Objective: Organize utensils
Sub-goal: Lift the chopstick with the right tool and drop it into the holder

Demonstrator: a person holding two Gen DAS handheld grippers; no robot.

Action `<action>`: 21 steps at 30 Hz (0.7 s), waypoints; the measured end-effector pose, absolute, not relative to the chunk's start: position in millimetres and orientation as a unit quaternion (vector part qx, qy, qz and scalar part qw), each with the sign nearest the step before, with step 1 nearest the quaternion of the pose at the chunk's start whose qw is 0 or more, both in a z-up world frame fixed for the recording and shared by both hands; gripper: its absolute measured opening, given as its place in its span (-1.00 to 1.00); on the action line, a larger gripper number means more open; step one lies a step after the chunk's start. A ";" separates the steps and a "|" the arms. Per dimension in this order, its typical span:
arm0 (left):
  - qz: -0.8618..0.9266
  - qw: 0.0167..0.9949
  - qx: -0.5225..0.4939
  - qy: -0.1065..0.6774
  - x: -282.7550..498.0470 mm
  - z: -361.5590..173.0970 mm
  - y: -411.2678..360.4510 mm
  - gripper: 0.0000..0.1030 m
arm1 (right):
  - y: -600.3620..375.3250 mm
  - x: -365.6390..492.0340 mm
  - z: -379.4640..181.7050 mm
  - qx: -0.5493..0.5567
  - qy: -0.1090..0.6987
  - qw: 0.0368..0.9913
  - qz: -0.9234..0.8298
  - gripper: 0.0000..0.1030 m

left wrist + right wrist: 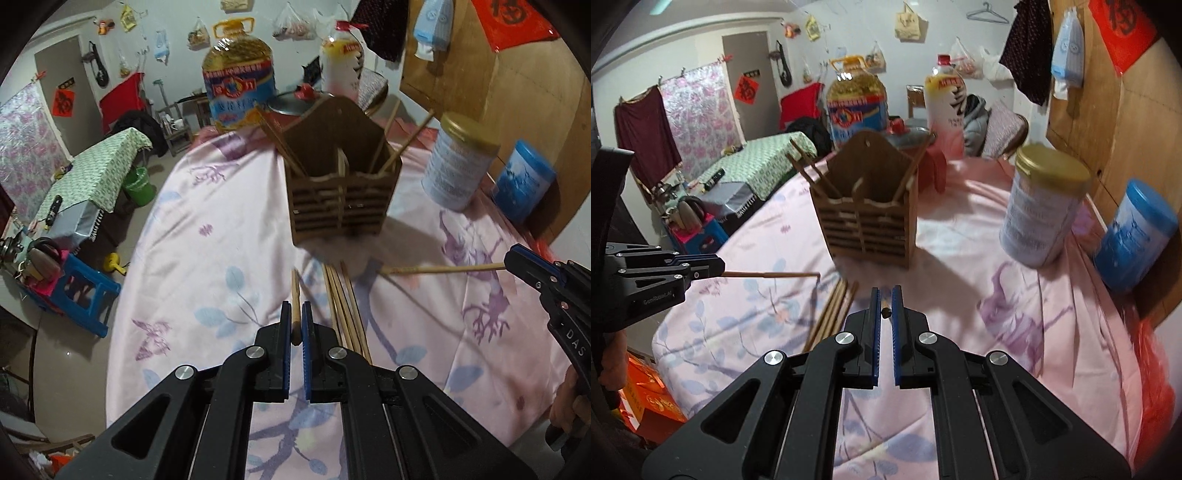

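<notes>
Two grippers each clamp one chopstick: the left gripper (296, 325) pinches a chopstick (295, 295) lengthwise, the right gripper (885, 310) another chopstick (885, 303) seen end-on. Loose chopsticks (345, 314) lie on the pink floral cloth (207, 280) just before the slatted wooden holder (341, 199), which stands mid-table with several sticks inside. Only the left view reads "DAS" on the right tool; only the right view reads "GenRobot.AI" on the left one and shows an orange box (652, 402) below the table's near-left edge. Printing on the oil jug (857, 107) is illegible.
</notes>
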State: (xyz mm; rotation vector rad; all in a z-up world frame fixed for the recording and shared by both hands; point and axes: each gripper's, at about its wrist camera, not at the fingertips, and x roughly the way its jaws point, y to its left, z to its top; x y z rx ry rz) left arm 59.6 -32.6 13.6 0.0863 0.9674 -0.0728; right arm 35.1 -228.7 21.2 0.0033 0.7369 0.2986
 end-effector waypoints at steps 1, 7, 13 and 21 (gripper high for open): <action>-0.031 0.884 0.040 0.464 61.0 16.6 -32.9 -0.89 | -230.0 38.9 24.7 0.002 0.356 0.922 0.152 -0.87; -0.006 0.889 0.036 0.457 65.2 32.6 -33.0 -0.89 | -230.5 52.7 37.2 0.003 0.345 0.921 0.183 -0.88; -0.012 0.889 0.041 0.455 74.2 40.1 -26.2 -0.89 | -227.2 59.0 36.7 0.016 0.343 0.923 0.174 -0.88; -0.043 0.898 0.052 0.434 99.3 63.4 -11.8 -0.89 | -215.8 64.5 54.7 0.028 0.334 0.931 0.146 -0.88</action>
